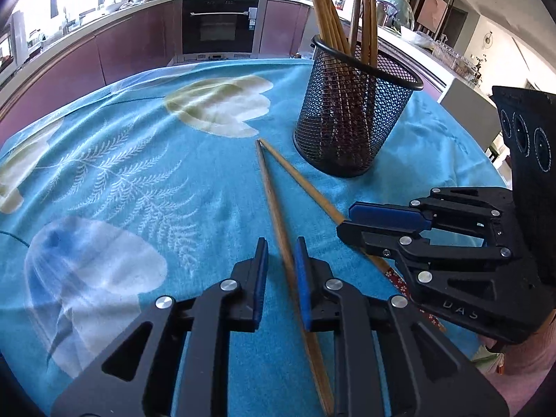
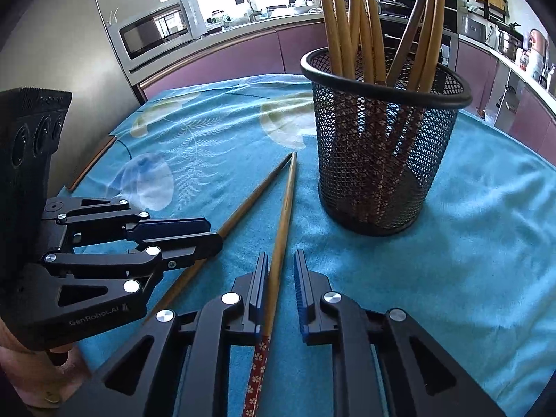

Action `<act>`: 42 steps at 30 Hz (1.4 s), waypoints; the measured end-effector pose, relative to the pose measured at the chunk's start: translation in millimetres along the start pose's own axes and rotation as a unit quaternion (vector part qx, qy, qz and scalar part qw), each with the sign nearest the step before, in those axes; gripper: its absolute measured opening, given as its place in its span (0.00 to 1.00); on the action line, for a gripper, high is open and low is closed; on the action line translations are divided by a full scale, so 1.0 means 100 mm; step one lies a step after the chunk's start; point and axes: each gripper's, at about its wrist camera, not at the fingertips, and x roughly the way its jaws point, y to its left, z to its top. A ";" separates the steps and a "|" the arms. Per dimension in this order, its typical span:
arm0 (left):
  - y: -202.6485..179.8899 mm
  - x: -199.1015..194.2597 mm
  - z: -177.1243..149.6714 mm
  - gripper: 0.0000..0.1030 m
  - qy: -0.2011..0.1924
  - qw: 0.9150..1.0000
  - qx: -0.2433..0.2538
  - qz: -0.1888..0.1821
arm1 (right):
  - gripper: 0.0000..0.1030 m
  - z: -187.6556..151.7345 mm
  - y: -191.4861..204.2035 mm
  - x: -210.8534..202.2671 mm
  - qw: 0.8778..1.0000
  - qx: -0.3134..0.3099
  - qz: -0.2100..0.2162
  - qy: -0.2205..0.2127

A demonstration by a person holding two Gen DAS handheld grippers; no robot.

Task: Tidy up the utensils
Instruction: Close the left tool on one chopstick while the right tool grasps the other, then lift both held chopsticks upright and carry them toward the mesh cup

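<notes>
Two bamboo chopsticks lie on the blue tablecloth with their tips nearly touching near a black mesh holder [image 1: 354, 118] [image 2: 382, 146] that holds several chopsticks upright. My left gripper [image 1: 281, 253] is open, its jaws on either side of the left chopstick [image 1: 274, 205], which also shows in the right wrist view [image 2: 250, 201]. My right gripper [image 2: 281, 267] is open around the right chopstick [image 2: 283, 215], which has a red flowered handle and lies against the left finger. In the left wrist view the right gripper [image 1: 347, 219] sits over that chopstick [image 1: 299, 177].
The round table carries a blue floral cloth [image 1: 139, 173] [image 2: 469, 243]. A thin flat board [image 2: 92, 161] lies at the table's left edge. Kitchen cabinets, an oven [image 1: 220, 27] and a microwave [image 2: 156, 31] stand behind.
</notes>
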 end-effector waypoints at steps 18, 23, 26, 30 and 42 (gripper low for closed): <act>-0.08 0.06 0.04 0.10 -0.004 1.000 0.006 0.021 | 0.09 0.05 0.06 0.05 1.000 -0.023 -0.018 -0.003; -0.08 0.05 0.03 0.10 -0.007 1.000 0.005 0.024 | 0.07 0.03 0.03 0.04 1.000 -0.014 -0.014 -0.005; -0.07 0.04 0.03 0.10 -0.007 1.000 0.000 0.024 | 0.06 0.03 0.01 0.03 1.000 -0.008 -0.008 -0.006; -0.06 0.02 0.01 0.08 -0.008 1.000 -0.004 0.024 | 0.06 0.01 -0.01 0.00 1.000 0.000 0.000 -0.007; -0.03 0.00 -0.01 0.08 -0.010 1.000 -0.008 0.024 | 0.06 -0.02 -0.05 -0.14 1.000 0.011 0.020 -0.018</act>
